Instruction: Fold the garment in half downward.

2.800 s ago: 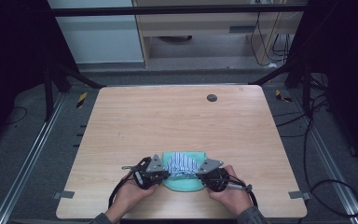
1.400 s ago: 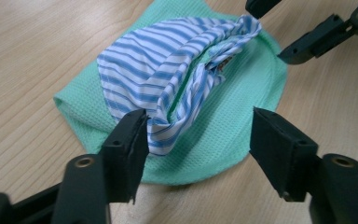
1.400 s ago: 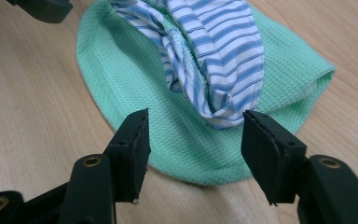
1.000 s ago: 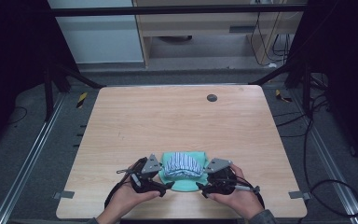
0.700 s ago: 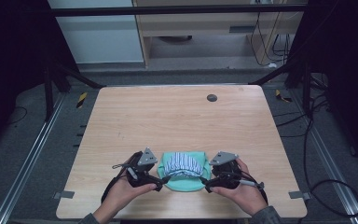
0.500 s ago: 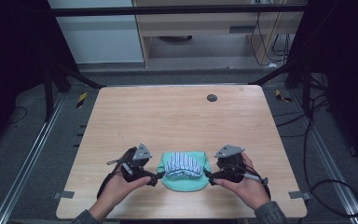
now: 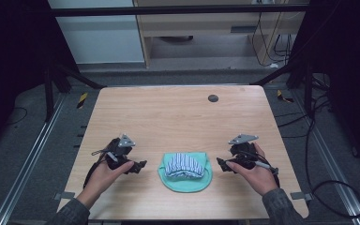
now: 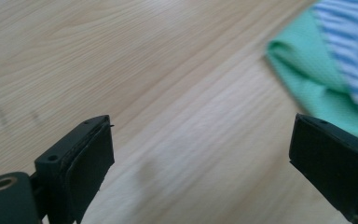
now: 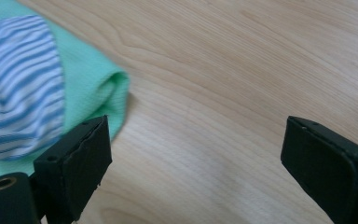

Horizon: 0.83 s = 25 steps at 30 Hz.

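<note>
1. Folded mint-green knit cloth [image 7: 185,178] with blue-and-white striped fabric [image 7: 183,165] on top: near the front edge of the pale wooden table [image 7: 178,112].
2. Likely light, limp; best pinched at a folded green edge.
3. Left gripper [image 7: 139,165], right gripper [image 7: 220,164]: flanking it, clear of it, jaws spread wide, empty.

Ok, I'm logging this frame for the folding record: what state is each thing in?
Green cloth: folded, flat on the table.
Striped cloth: bunched on top of the green cloth.
Left gripper: open, holding nothing, beside the cloths.
Right gripper: open, holding nothing, beside the cloths.
</note>
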{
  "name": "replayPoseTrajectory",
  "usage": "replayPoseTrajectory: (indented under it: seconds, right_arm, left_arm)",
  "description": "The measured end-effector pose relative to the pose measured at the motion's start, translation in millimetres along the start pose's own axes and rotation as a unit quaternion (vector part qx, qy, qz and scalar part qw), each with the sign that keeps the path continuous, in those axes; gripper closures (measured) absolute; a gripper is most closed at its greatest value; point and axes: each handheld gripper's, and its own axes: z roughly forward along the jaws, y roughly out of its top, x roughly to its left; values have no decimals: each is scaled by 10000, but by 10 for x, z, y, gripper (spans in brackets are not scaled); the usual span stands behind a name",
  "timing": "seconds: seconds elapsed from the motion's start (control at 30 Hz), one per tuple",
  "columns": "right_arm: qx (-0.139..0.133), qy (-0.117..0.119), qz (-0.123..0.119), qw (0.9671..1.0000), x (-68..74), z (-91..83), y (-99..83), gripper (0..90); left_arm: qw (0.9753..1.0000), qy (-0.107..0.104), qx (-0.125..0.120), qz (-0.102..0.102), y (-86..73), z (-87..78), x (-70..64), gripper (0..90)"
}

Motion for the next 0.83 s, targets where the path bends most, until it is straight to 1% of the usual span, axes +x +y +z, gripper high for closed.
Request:
replayPoseTrajectory:
  seconds: [0.03,0.1,0.17,0.2,0.23,0.3,0.33,0.37,0.4,0.43,0.5,0.53,0.57,0.6,0.63,0.7,0.73,0.77,0.83]
  right_arm:
    - [-13,-26,40,10000,-27,20,-2,92]
    - [-31,-82,150,9998,-100,69,-7,91]
    - [-69,-160,320,9993,-193,137,-17,90]
    - [-78,-200,445,9988,-250,182,-25,90]
    - [-85,-240,549,9982,-293,217,-32,90]
    - [-94,-360,668,9971,-367,285,-46,89]
    - [-103,-382,781,9962,-402,318,-55,89]
    - [-81,-460,846,9953,-438,353,-64,90]
    - [-22,-530,949,9941,-472,393,-73,91]
    - [27,-545,1001,9935,-489,412,-80,91]
    - [119,-643,1135,9914,-524,466,-96,91]
    - [153,-690,1164,9907,-538,488,-105,91]
    - [192,-733,1189,9900,-543,511,-112,90]
    - [210,-795,1182,9896,-546,542,-127,71]
    - [176,-822,1134,9900,-547,552,-137,61]
    - [24,-834,1122,9902,-548,563,-161,49]
    - [-49,-849,1085,9905,-549,568,-178,40]
    - [-284,-910,1096,9894,-536,583,-230,26]
    - [-294,-951,1147,9884,-525,576,-239,23]
  left_arm:
    - [10000,36,-7,-74,-14,6,50,60]
    - [9996,178,-29,-219,-52,30,185,61]
    - [9985,340,-55,-415,-101,67,326,61]
    - [9980,386,-70,-493,-121,83,383,62]
    - [9974,407,-97,-586,-135,96,419,63]
    - [9960,456,-160,-748,-171,134,500,65]
    - [9956,508,-170,-771,-188,154,533,66]
    - [9949,590,-166,-805,-210,185,564,67]
    - [9944,611,-167,-844,-223,204,582,72]
    - [9938,591,-144,-930,-235,232,603,72]
    - [9934,605,-64,-971,-258,273,637,72]
    - [9927,628,-101,-1023,-274,290,645,72]
    - [9923,686,-208,-1011,-293,299,654,66]
    - [9920,705,-258,-1017,-302,303,657,66]
    - [9917,715,-303,-1020,-309,310,655,62]
    - [9918,732,-394,-972,-330,323,651,53]
    - [9909,765,-523,-977,-355,336,640,47]
    - [9910,780,-509,-963,-356,337,636,35]
    - [9908,819,-483,-960,-358,332,629,28]
